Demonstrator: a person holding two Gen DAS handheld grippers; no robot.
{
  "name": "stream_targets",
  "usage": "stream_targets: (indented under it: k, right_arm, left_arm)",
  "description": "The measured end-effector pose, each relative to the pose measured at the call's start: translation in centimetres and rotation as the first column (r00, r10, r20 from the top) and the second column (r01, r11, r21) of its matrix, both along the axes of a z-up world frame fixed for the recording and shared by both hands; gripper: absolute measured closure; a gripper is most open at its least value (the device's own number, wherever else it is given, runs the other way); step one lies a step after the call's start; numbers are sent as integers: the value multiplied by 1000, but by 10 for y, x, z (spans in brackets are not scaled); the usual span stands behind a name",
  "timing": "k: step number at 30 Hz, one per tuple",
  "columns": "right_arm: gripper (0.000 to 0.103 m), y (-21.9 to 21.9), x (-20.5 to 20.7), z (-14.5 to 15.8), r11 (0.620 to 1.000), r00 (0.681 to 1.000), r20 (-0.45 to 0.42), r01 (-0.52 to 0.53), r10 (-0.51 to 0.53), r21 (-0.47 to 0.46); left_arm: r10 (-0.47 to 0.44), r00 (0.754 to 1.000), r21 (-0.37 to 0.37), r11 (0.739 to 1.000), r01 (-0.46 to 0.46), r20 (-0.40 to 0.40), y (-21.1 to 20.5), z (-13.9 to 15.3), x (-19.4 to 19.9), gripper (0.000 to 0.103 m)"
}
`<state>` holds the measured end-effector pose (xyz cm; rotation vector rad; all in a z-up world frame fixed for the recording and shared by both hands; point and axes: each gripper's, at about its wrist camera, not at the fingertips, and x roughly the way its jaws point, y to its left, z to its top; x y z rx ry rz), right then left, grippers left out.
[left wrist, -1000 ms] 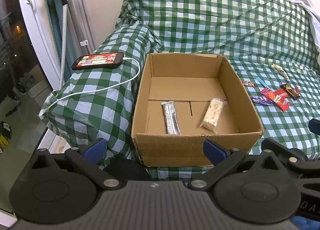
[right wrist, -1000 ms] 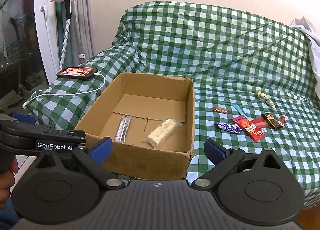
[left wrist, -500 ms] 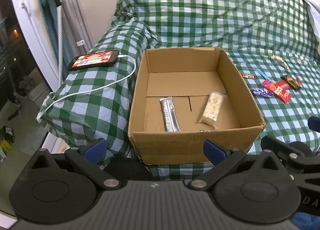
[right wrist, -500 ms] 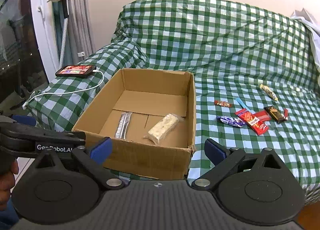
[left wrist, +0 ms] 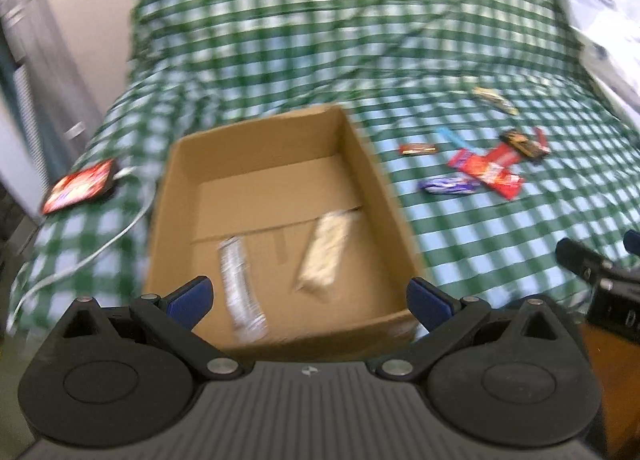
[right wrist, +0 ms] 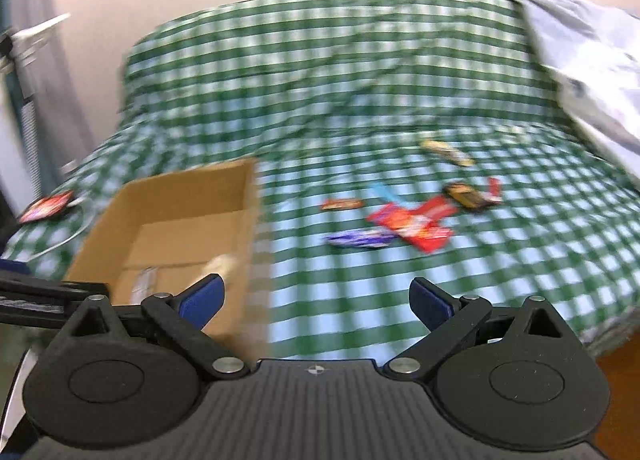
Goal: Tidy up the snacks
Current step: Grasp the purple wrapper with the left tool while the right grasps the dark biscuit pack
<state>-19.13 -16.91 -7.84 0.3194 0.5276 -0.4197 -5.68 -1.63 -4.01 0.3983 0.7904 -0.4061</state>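
Both views have swung right, from the brown cardboard box [left wrist: 276,220] toward the loose wrapped snacks [right wrist: 404,220]; the left gripper [left wrist: 308,296] and right gripper [right wrist: 316,296] keep their jaws spread and empty, likely starting the next pick.

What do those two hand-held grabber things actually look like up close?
Both look alike. The left gripper and right gripper each have a dark grey ribbed body with a small round crosshair mark, two black round discs, black link arms with silver pivot pins, and blue pads on the fingertips. White lettering shows on the neighbouring gripper's side in each view, too blurred to read. No cables or sleeves show.
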Motion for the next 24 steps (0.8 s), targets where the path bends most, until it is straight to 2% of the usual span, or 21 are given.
stream_targets:
  k: [5, 11, 15, 19, 21, 24]
  right_arm:
    - [4, -71, -7, -10, 991, 991, -13, 134, -134, -23]
    - [4, -160, 15, -33, 981, 979, -66, 192, -192, -6]
    - [4, -214, 46, -56, 983, 978, -109, 182, -179, 18]
    - [4, -266, 96, -83, 995, 983, -153, 103, -101, 3]
    - [4, -291, 122, -98, 998, 982, -176, 68, -70, -13]
    - [4, -319, 161, -119, 998, 978, -204, 28, -38, -49]
  left_arm:
    - [-124, 991, 17, 992, 125, -56, -71, -10, 17, 0]
    - [-248, 967, 134, 958, 254, -58, -158, -43, 50, 0]
    - [-327, 936, 195, 917, 348, -131, -215, -74, 87, 0]
    - [-393, 894, 250, 863, 440, -217, -262, -113, 122, 0]
    - [-385, 882, 260, 853, 452, -271, -279, -134, 142, 0]
    - [-349, 877, 261, 859, 440, -331, -297, -161, 168, 0]
